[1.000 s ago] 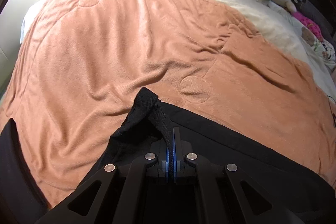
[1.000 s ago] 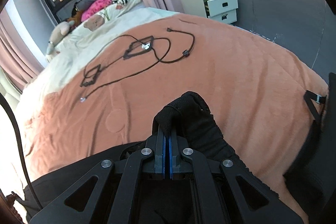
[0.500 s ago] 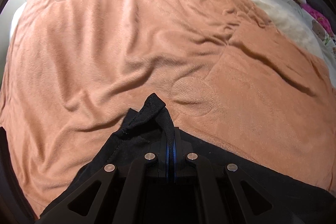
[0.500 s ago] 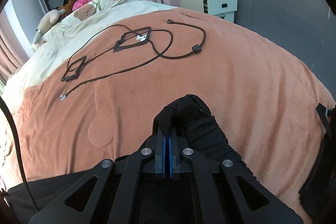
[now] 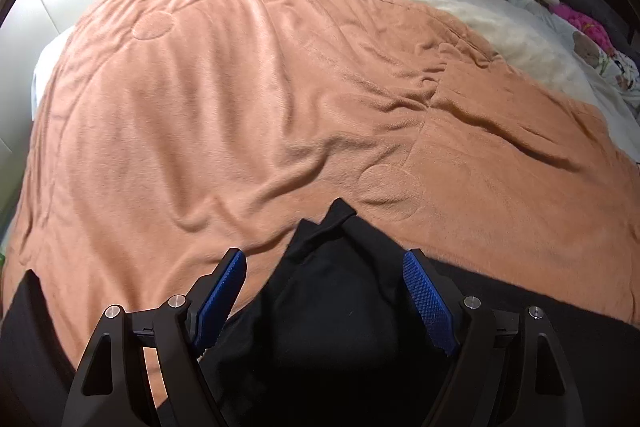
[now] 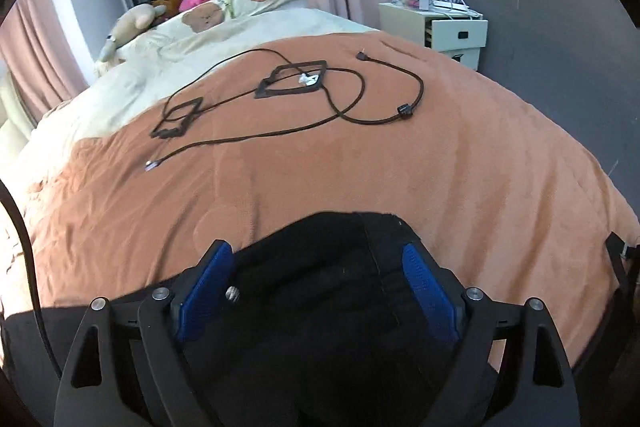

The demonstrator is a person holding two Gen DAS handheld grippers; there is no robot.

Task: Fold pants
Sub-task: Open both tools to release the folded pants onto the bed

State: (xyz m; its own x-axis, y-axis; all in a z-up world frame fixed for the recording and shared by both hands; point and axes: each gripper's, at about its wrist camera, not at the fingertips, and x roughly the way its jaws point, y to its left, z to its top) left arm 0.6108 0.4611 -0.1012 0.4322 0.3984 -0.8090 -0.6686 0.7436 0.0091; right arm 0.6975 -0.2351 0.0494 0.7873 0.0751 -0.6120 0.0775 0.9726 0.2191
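Lying loose on orange fleece bed blanket (image 5: 240,115): black fabric pants (image 5: 340,299), between just-opened jaws of left gripper (image 5: 324,291) and right gripper (image 6: 318,285), untouched.

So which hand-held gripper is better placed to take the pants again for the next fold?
Probably the right hand-held gripper: the pants fill the gap between its open pads. The left hand-held gripper, also just opened, sits half over bare blanket.
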